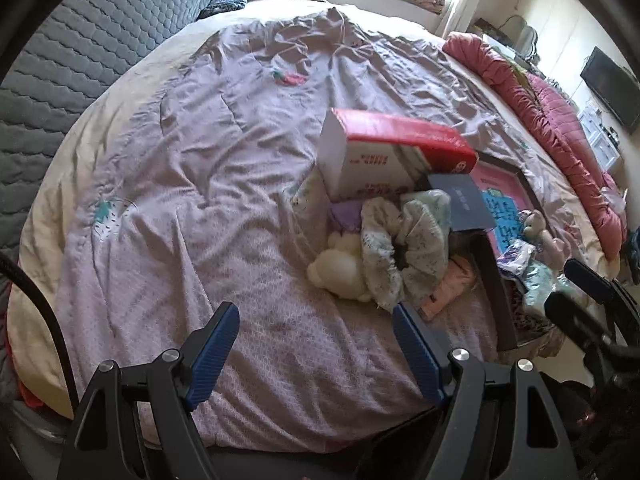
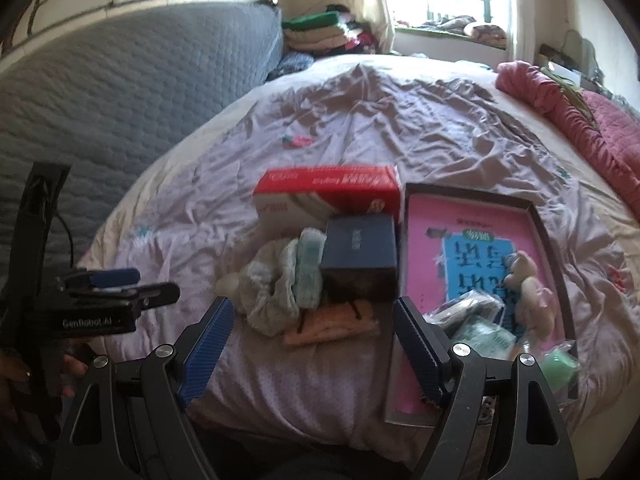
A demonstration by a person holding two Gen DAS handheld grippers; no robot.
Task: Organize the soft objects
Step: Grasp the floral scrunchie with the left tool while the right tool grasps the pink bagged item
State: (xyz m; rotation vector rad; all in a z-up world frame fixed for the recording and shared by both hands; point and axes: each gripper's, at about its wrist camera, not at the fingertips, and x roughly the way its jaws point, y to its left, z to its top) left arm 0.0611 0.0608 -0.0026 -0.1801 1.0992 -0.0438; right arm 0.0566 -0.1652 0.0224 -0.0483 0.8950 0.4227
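A pile of soft things lies mid-bed: a cream plush [image 1: 340, 268], a pale patterned scrunchie [image 1: 404, 252] [image 2: 272, 288], a folded pink-orange cloth [image 1: 448, 288] [image 2: 332, 322] and a lilac piece [image 1: 345, 216]. A shallow dark-rimmed box with a pink and blue lining [image 2: 476, 236] [image 1: 492, 276] holds a small teddy [image 2: 528, 284] [image 1: 536, 226] and plastic-wrapped items [image 2: 472, 320]. My left gripper [image 1: 316, 340] is open and empty, hovering just short of the pile. My right gripper [image 2: 312, 336] is open and empty above the pink-orange cloth, left of the box.
A red and white carton [image 1: 392, 152] [image 2: 328, 196] and a small dark blue box [image 2: 360, 256] [image 1: 466, 204] stand behind the pile. A rolled pink quilt [image 1: 560, 128] lines the bed's right side. A grey padded headboard [image 1: 100, 40] is at left.
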